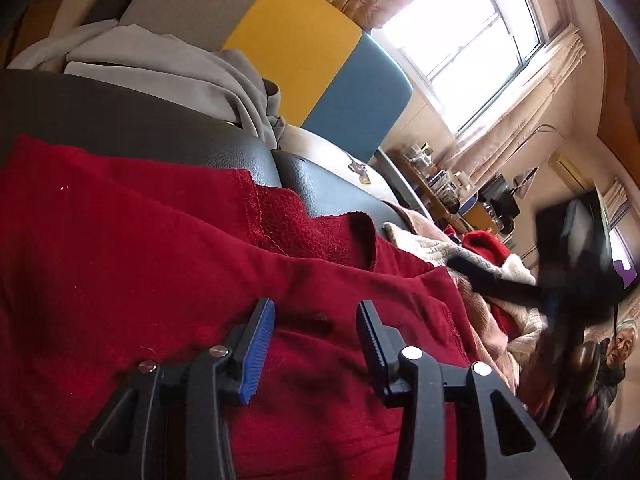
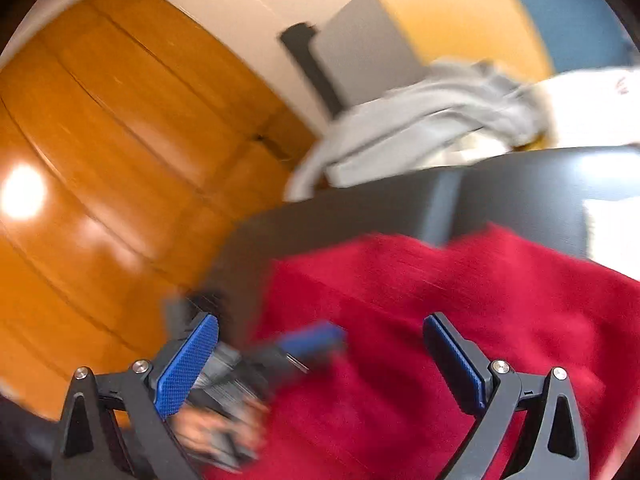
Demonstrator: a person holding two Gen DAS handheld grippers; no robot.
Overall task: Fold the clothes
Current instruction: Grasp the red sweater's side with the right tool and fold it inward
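The red garment (image 1: 160, 264) is lying spread over the dark cushioned seat (image 1: 120, 120), under and ahead of both tongs. It is looking soft, limp and light, likely to sag, so a hem or corner suits pinching. Left gripper (image 1: 316, 344) and right gripper (image 2: 320, 356) are hovering spread, pinching nothing.

Blown-out window (image 1: 472, 36) glare, right view motion-blurred

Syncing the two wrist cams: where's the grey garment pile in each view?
Left wrist: grey garment pile upper left, behind the dark cushion's far edge, in front of the grey-yellow-blue panel.
Right wrist: grey garment pile upper right of centre, blurred, beyond the same cushion.
Shared landmark: red garment in the foreground.
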